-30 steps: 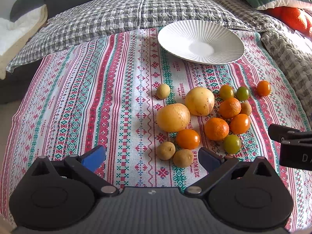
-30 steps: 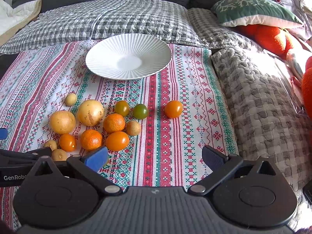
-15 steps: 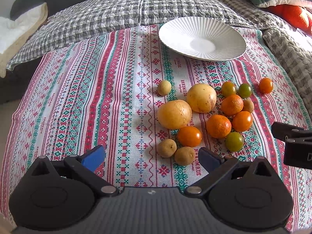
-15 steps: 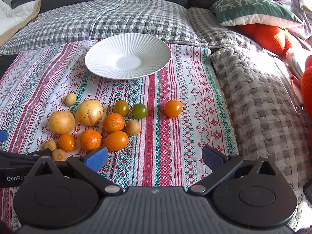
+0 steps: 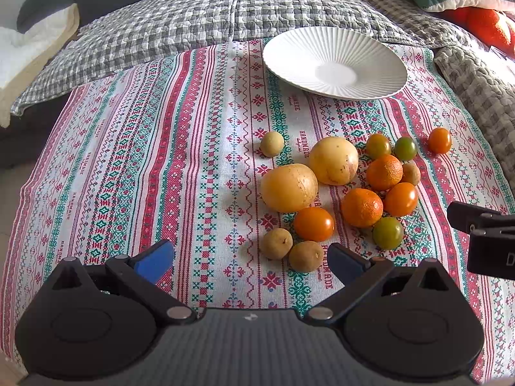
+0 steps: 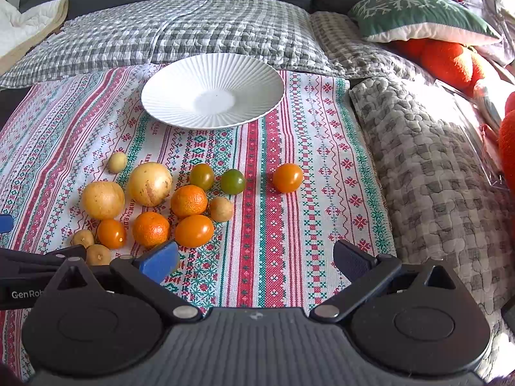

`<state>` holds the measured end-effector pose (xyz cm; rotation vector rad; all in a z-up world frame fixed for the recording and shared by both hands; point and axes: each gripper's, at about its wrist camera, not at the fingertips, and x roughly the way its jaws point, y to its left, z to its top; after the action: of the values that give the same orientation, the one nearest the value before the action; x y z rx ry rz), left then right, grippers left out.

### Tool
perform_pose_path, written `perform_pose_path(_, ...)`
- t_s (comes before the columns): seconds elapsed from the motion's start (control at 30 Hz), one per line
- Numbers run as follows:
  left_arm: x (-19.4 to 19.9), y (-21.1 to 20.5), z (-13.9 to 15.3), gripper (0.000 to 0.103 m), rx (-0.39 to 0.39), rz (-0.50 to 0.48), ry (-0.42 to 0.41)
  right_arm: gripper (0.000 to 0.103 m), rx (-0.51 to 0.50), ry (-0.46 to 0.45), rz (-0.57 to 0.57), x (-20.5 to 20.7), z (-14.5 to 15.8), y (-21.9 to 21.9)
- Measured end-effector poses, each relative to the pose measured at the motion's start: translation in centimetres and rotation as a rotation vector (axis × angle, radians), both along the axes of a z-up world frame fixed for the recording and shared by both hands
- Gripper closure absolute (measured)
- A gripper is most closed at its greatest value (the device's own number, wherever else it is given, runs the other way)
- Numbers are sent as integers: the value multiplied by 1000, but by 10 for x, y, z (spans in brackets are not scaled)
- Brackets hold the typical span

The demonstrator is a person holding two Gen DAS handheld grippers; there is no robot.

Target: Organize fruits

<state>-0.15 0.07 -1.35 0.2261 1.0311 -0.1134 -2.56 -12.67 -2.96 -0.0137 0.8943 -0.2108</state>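
Several fruits lie in a loose cluster on a patterned cloth (image 5: pixel 161 160): two large yellow fruits (image 5: pixel 288 188) (image 6: pixel 149 184), oranges (image 5: pixel 362 207) (image 6: pixel 188 201), orange tomatoes (image 5: pixel 313 224), green tomatoes (image 5: pixel 388 233) (image 6: pixel 232 181) and small brown fruits (image 5: pixel 305 256). One orange tomato (image 6: pixel 287 178) lies apart to the right. An empty white ribbed plate (image 5: pixel 334 48) (image 6: pixel 212 74) sits behind them. My left gripper (image 5: pixel 249 262) is open and empty just in front of the cluster. My right gripper (image 6: pixel 256 260) is open and empty, right of the cluster.
A grey checked quilt (image 6: pixel 193 29) covers the sofa behind the cloth and folds down on the right (image 6: pixel 434 160). A green cushion (image 6: pixel 418 16) and orange plush items (image 6: pixel 447 58) lie at the far right. A white blanket (image 5: pixel 25 51) lies at the far left.
The left wrist view has tilted slightly, so the fruits and plate sit a little lower in the frame. The right gripper has barely moved. Both stay open.
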Motion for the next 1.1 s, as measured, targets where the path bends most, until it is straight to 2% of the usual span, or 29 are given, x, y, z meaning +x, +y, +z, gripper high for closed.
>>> perform_pose_path(1.1,0,3,1,6,-5,0,-2,0,2,8,7,0,-2,1)
